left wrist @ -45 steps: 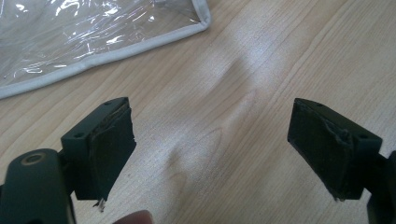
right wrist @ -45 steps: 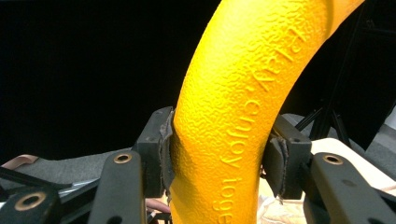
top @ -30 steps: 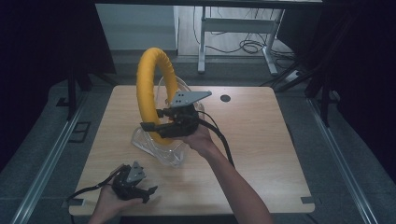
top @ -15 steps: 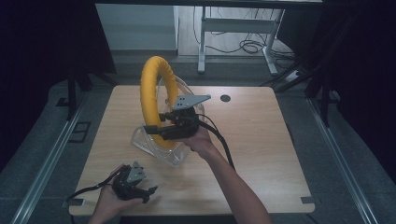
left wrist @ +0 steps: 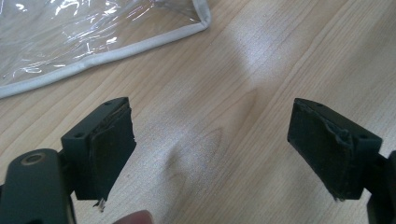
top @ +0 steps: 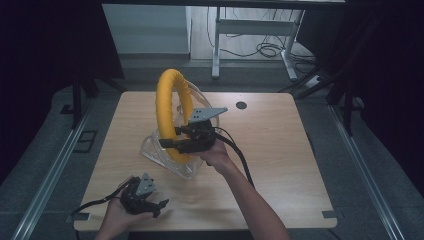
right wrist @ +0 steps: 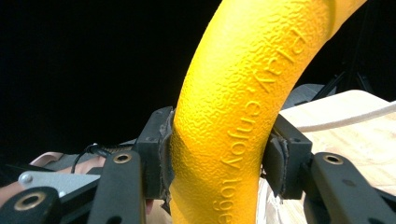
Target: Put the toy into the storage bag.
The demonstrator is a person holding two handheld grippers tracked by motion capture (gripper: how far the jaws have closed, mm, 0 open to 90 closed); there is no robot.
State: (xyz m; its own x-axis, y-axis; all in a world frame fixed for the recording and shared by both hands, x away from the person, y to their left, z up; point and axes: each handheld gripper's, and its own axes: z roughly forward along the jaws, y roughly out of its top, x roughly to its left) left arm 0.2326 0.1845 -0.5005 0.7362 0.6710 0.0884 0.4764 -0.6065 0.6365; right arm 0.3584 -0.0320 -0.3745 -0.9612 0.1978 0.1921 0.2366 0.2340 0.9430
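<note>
While the table [top: 280, 150] carries everything, the relation that matters sits near its middle: a yellow ring [top: 169, 107] stands upright on edge, its lower arc sunk into a clear plastic bag [top: 167, 160] that lies on the wood. The bag's open mouth appears to face up around the ring's base, though how deep the ring sits inside I cannot tell through the glare.

The ring's plane runs roughly from the near side of the table toward the far side, so its tube rises almost vertically where it is held. The right tool [top: 172, 143] comes at it from the right, level with the lower part of the hoop, and is clamped on the tube; in the right gripper view the two black pads press into the textured yellow ring [right wrist: 233, 126] from either side, with raised lettering running along the tube.

The left tool [top: 152, 205] rests low at the near left corner of the table, well apart from the ring, its jaws spread with only bare wood between them. From the left gripper view the white-edged corner of the clear plastic bag [left wrist: 98, 32] lies just ahead and to the upper left, so this hand is the nearer one to steady the bag, I judge.
</note>
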